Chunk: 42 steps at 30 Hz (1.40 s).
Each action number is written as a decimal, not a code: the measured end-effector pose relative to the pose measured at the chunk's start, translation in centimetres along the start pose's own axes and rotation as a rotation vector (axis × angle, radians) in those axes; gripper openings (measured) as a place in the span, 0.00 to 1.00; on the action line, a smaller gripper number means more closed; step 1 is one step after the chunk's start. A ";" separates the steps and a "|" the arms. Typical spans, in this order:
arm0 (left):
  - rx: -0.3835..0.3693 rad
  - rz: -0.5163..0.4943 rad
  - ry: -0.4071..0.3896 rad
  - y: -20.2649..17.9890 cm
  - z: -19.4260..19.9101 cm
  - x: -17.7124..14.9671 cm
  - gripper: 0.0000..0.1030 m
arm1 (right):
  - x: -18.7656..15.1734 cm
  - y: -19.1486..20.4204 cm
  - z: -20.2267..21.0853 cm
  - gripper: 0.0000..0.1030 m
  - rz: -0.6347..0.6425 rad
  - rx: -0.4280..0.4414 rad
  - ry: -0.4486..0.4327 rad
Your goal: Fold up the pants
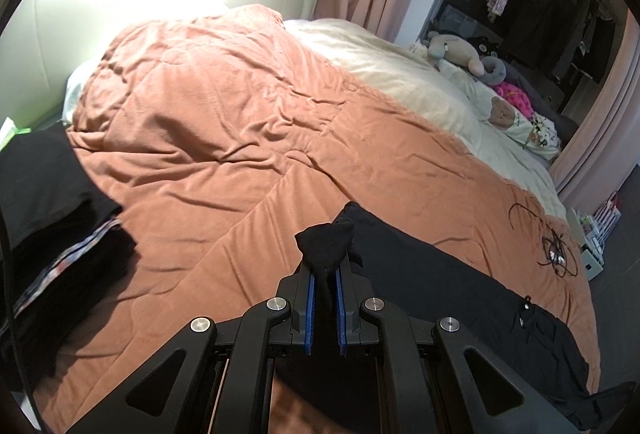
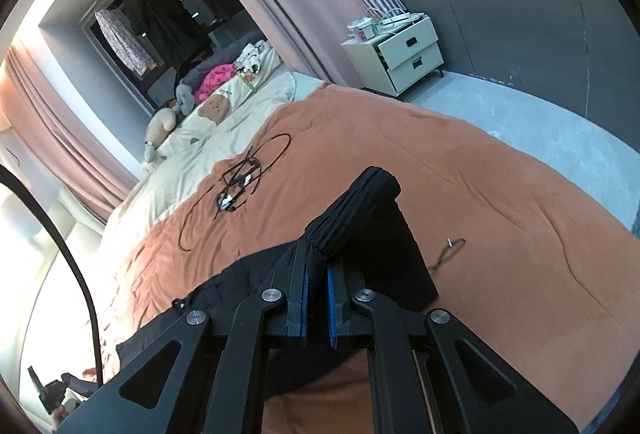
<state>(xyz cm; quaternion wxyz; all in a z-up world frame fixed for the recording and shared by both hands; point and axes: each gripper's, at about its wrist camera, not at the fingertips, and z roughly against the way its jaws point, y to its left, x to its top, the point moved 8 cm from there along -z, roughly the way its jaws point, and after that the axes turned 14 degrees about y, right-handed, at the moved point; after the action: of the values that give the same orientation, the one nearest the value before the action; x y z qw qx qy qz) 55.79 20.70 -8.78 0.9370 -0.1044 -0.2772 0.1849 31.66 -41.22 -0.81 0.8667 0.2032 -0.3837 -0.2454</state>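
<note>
Black pants [image 1: 452,282] lie stretched across the near part of an orange quilt [image 1: 208,138] on a bed. My left gripper [image 1: 325,274] is shut on a bunched end of the pants, the dark cloth pinched between its blue pads and sticking up beyond the tips. In the right wrist view my right gripper [image 2: 317,274] is shut on the gathered elastic waistband of the pants [image 2: 360,210], which rises above the fingers while the rest of the cloth hangs down and trails left over the quilt [image 2: 460,194].
A stack of folded dark clothes [image 1: 52,218] sits at the bed's left edge. A tangle of black cable [image 2: 240,178] lies on the quilt beyond the pants. Soft toys [image 1: 456,50] and a cream blanket [image 1: 400,74] fill the far side. A white nightstand [image 2: 400,54] stands past the bed.
</note>
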 end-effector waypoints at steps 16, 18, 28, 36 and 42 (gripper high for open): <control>0.081 -0.038 0.132 -2.3 -10.7 3.6 0.09 | 5.9 2.8 -10.4 0.04 0.014 -0.144 0.079; 0.092 -0.042 0.149 -2.5 -12.1 3.9 0.09 | 6.4 2.7 -11.8 0.04 0.009 -0.168 0.095; 0.134 -0.080 0.226 -4.2 -18.7 4.6 0.09 | 8.6 2.2 -16.9 0.04 -0.030 -0.322 0.159; 0.195 -0.094 0.275 -4.8 -22.4 5.2 0.12 | 9.5 3.6 -20.3 0.20 -0.019 -0.298 0.210; 0.199 -0.107 0.260 -4.1 -21.3 5.0 0.73 | 9.3 6.7 -17.8 0.68 0.130 -0.302 0.138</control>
<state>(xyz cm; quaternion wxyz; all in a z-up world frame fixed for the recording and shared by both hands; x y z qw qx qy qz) 72.77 17.00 -22.72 0.9792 -0.0190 -0.1392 0.1465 52.48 -38.40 -3.00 0.9257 0.0616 -0.2946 -0.2293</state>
